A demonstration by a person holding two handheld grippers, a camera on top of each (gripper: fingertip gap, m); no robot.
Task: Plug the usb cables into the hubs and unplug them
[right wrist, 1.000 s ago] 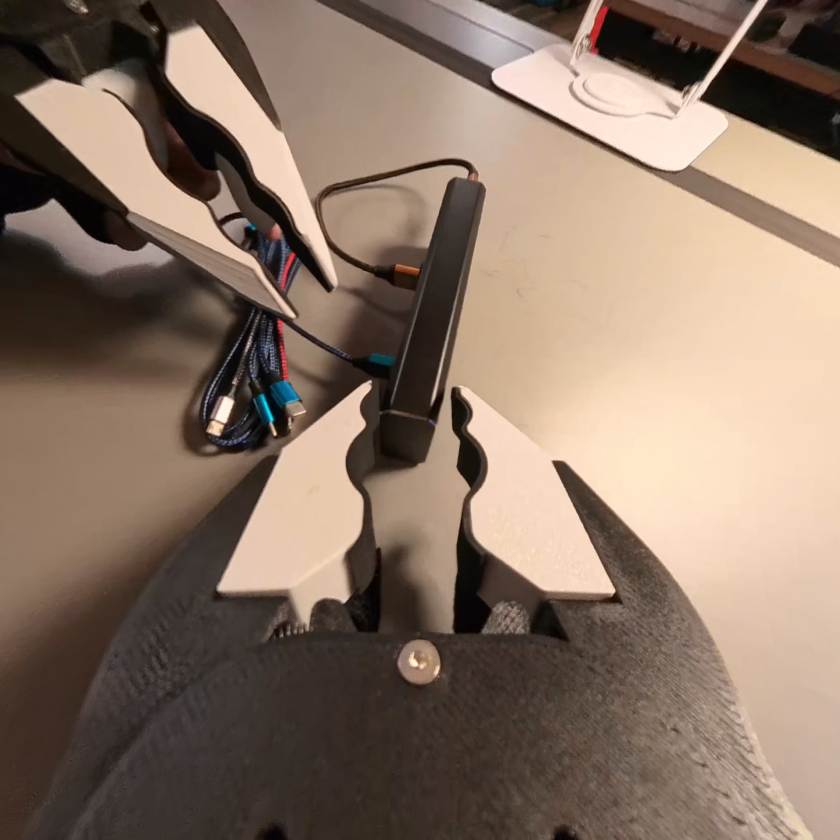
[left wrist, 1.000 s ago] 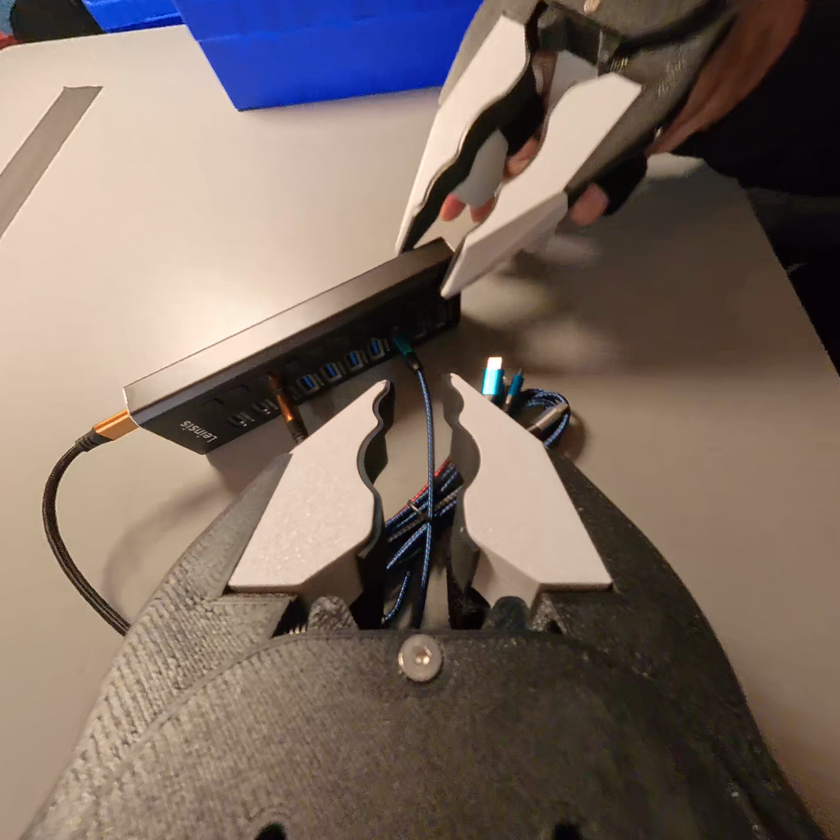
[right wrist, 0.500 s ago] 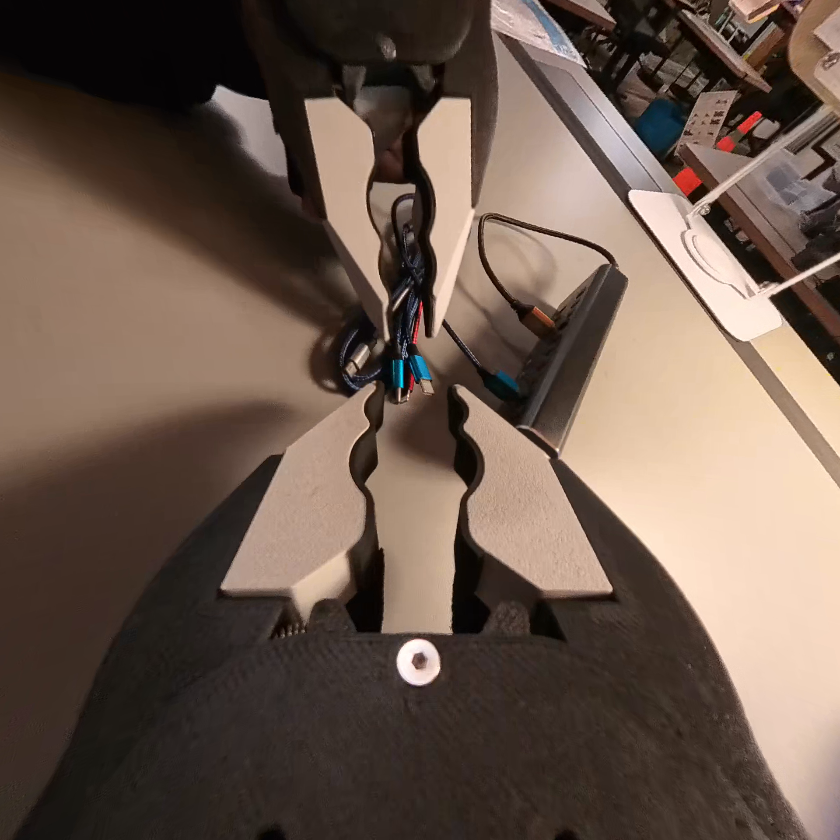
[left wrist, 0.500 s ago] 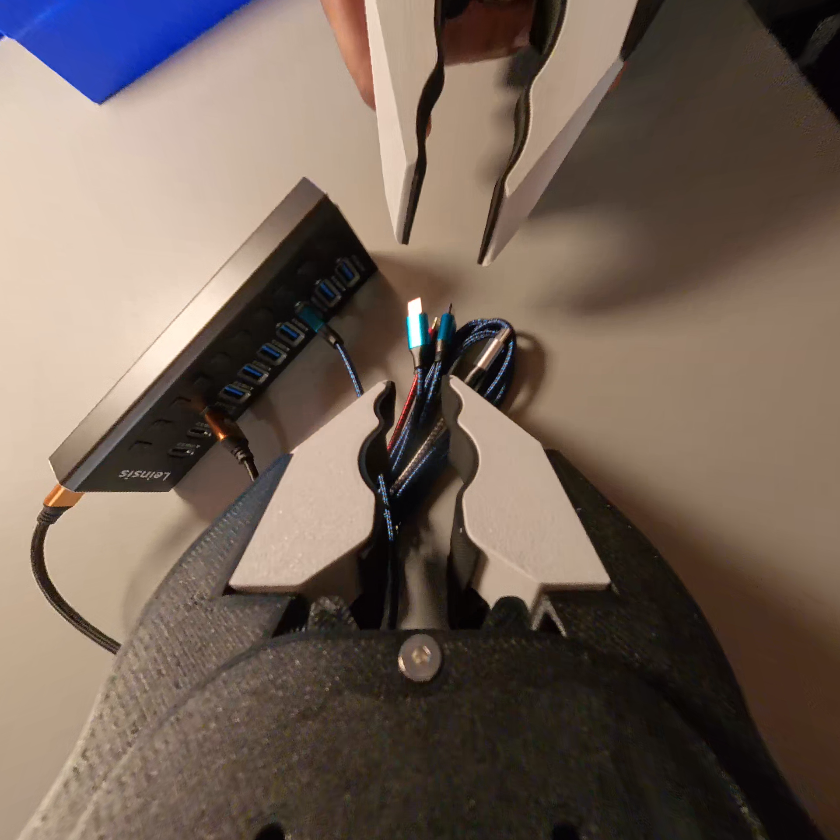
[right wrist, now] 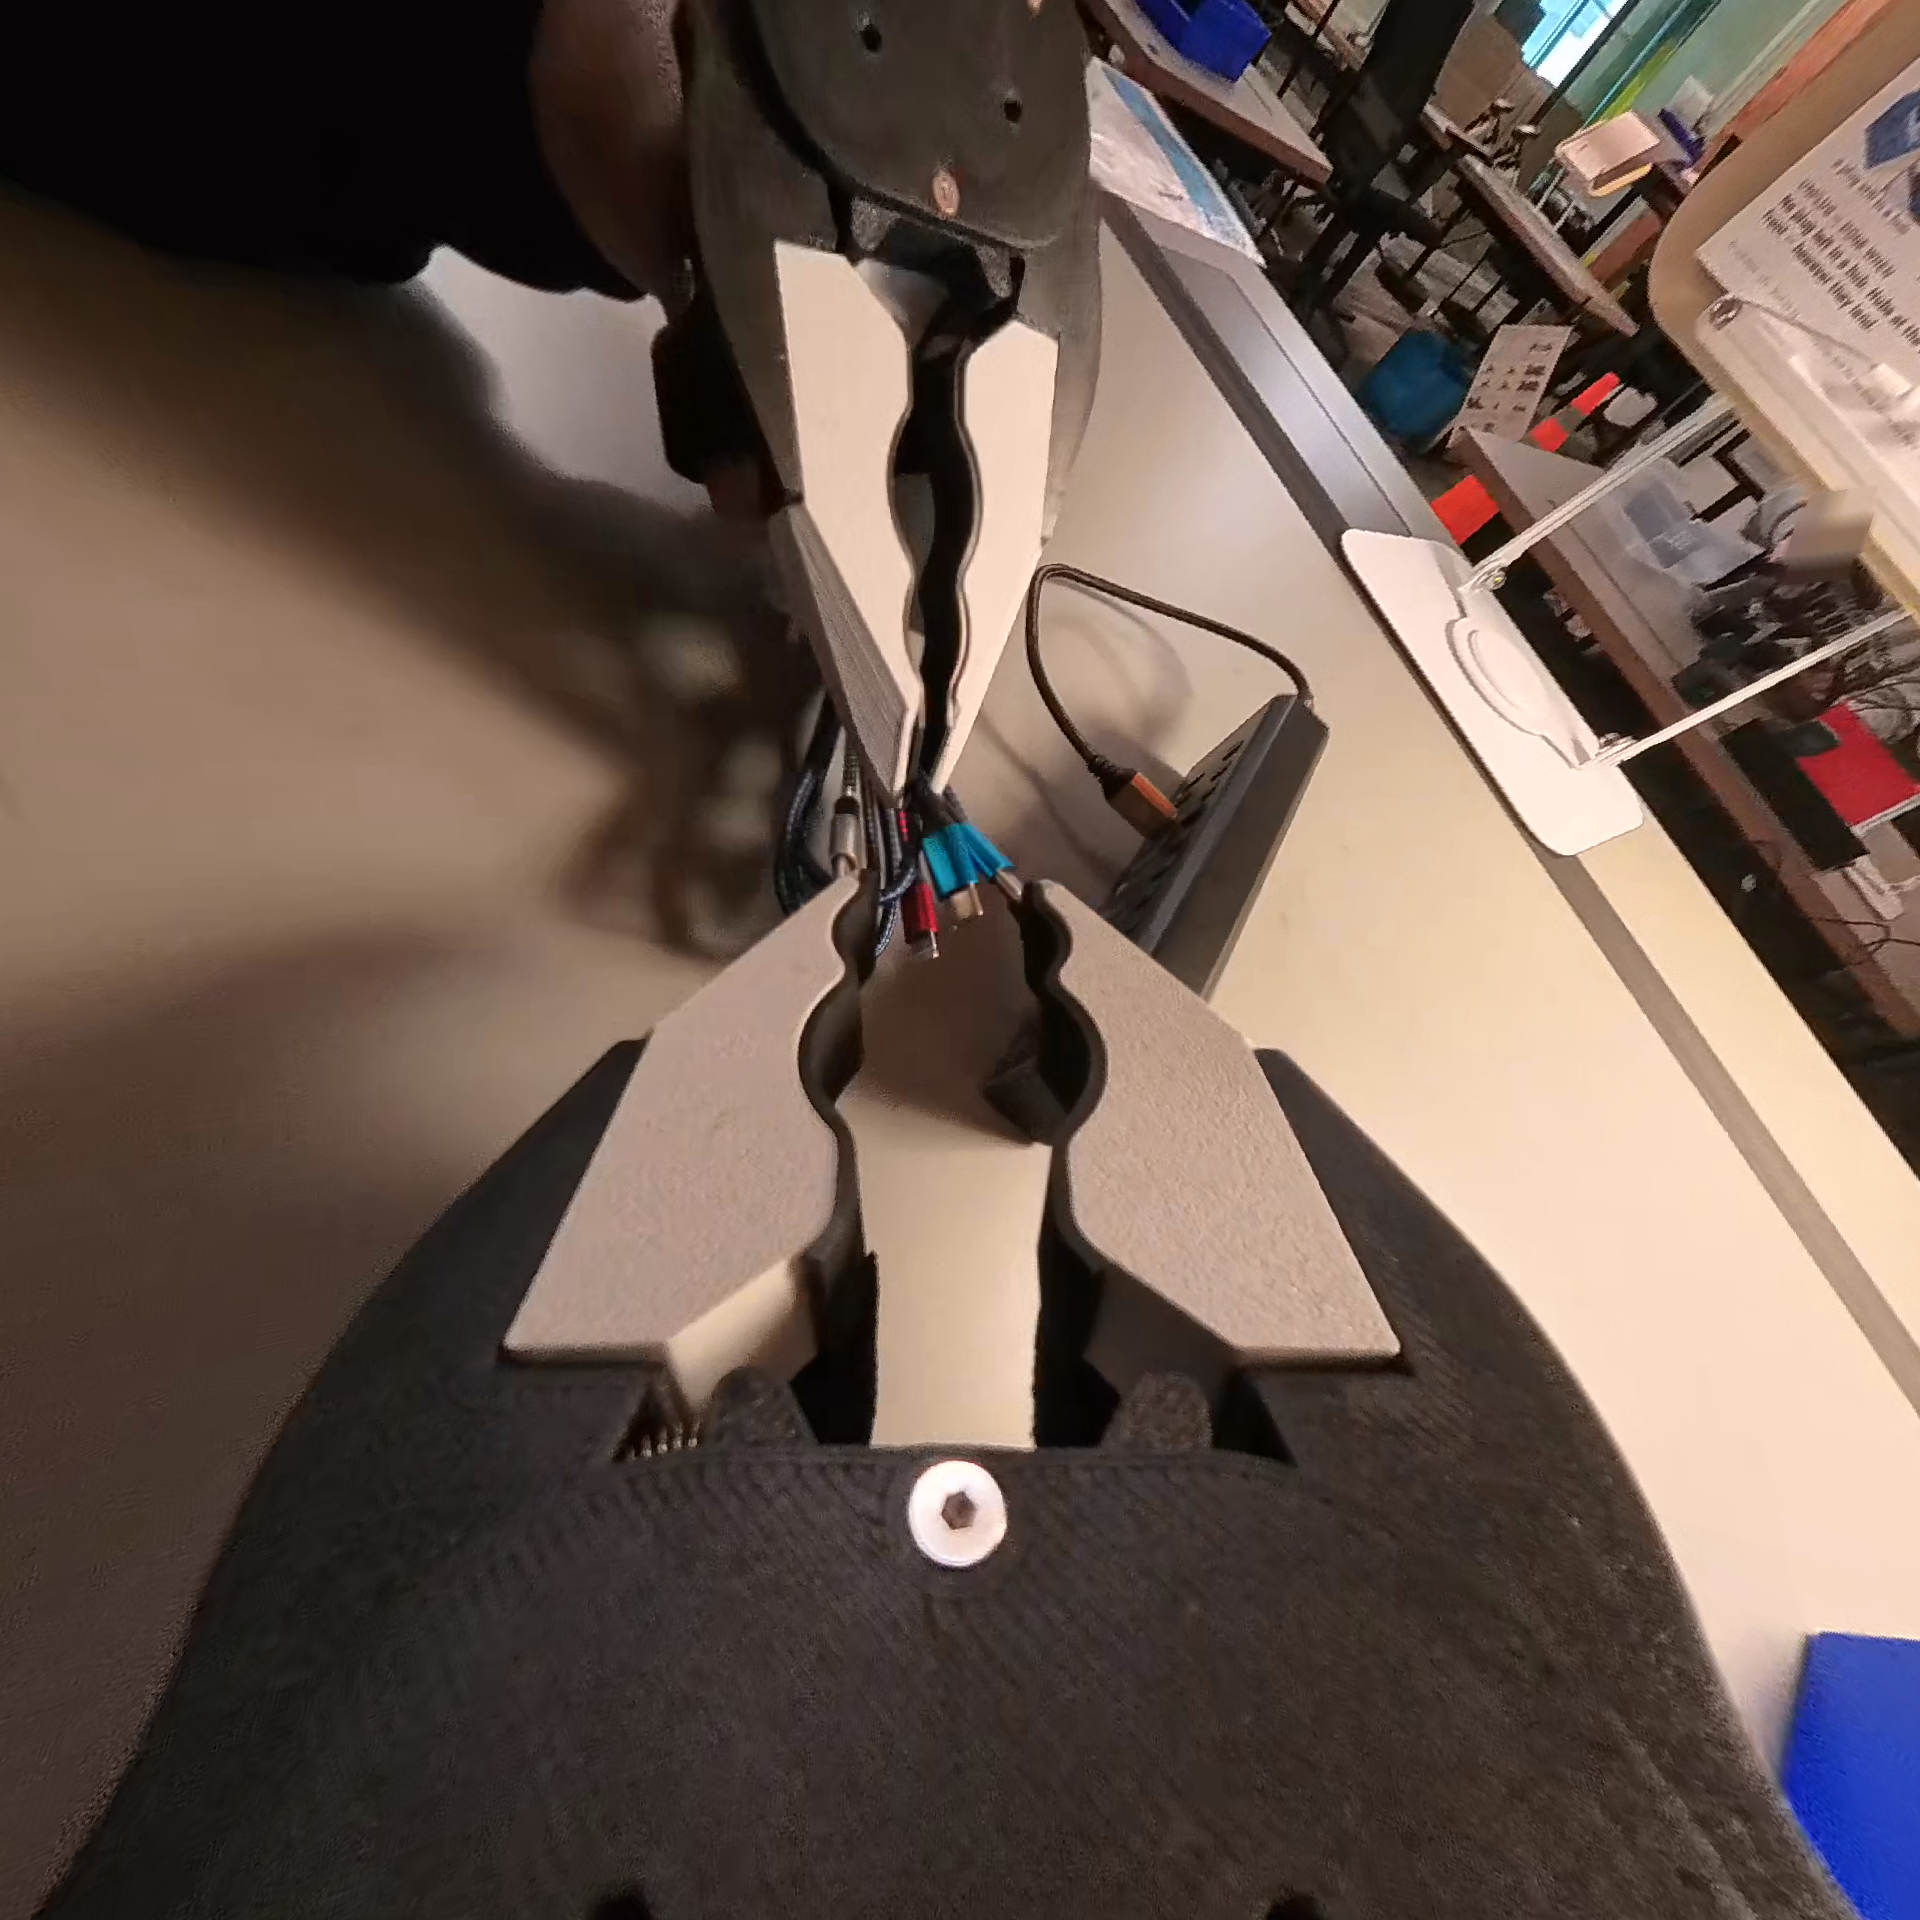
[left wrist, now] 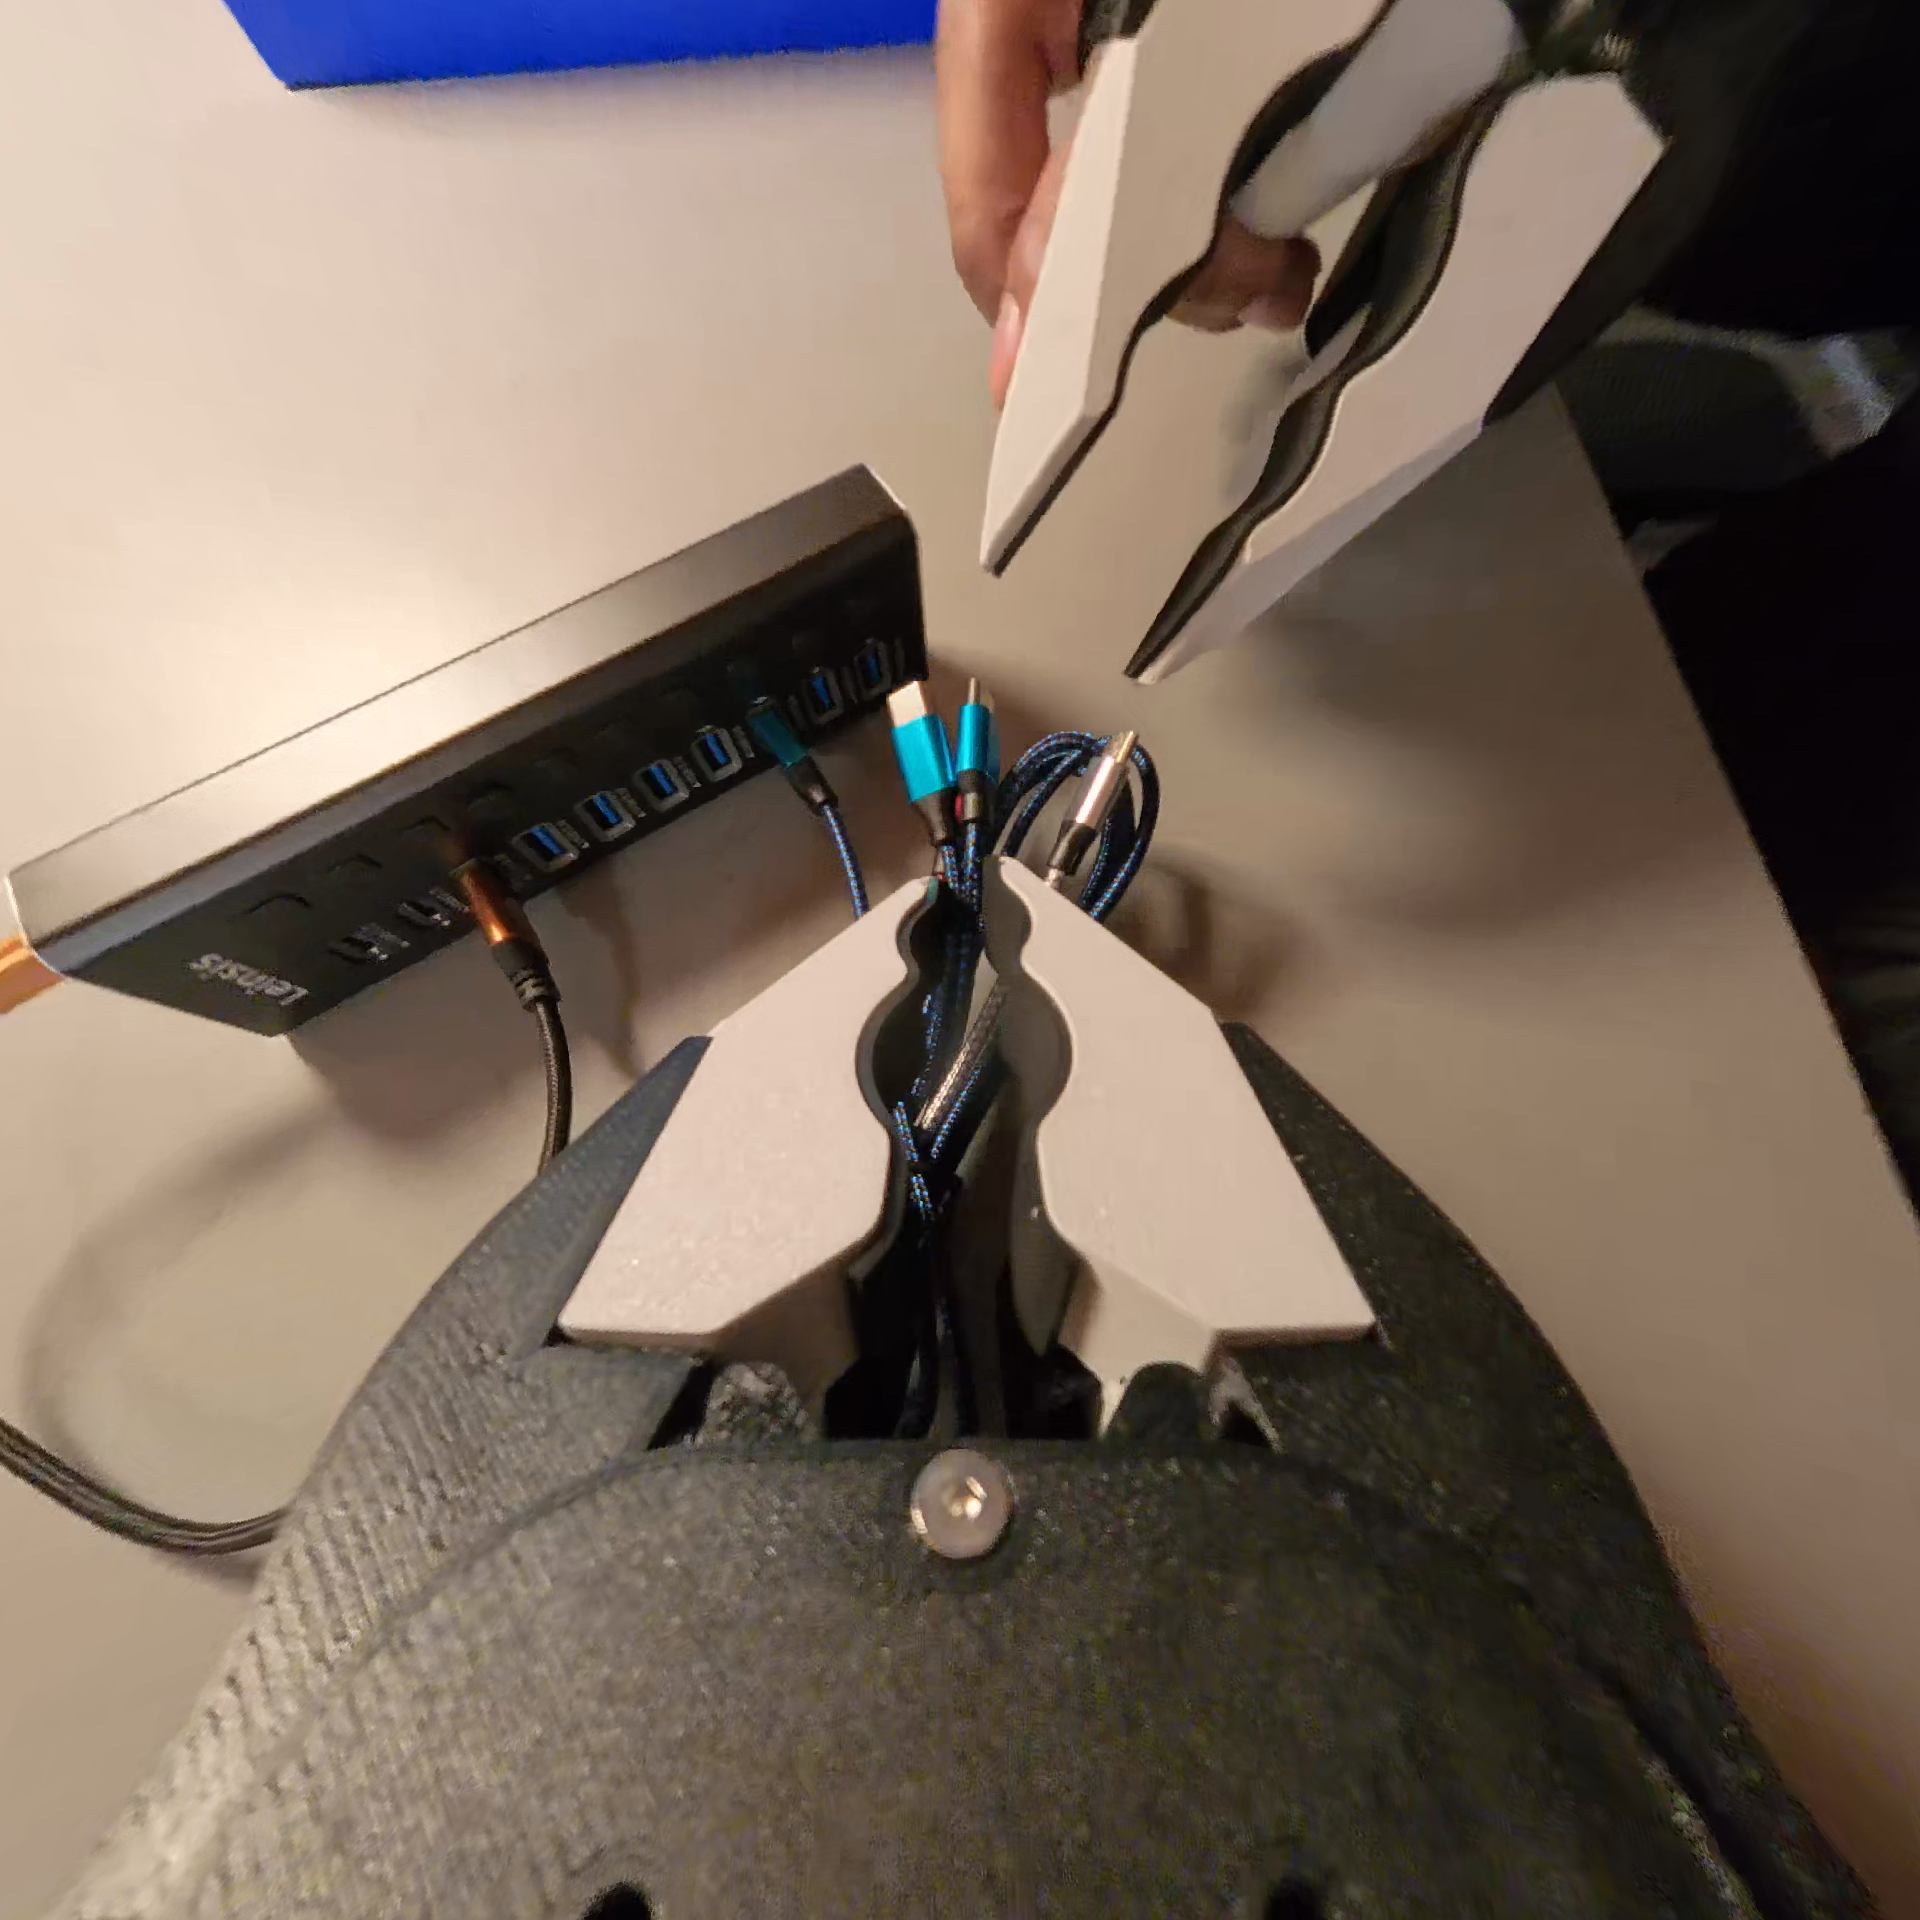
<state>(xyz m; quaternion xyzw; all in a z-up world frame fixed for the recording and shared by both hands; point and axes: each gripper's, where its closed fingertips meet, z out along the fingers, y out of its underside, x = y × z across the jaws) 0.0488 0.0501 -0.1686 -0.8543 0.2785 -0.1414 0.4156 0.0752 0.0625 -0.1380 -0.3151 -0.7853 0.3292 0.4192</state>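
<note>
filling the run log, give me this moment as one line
left gripper: shut on cable bundle | right gripper: open, near loose plugs | hub: teal plug inserted

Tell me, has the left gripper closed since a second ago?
Yes. The left gripper has shut on the braided cable bundle beside the black hub.

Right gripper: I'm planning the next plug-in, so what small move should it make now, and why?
Probably ease the right gripper forward and close on one teal connector. Its fingers stand open and empty just short of the loose plugs, while the left gripper is shut on the cable bundle, presenting those plugs near the hub, which has free blue ports.
</note>
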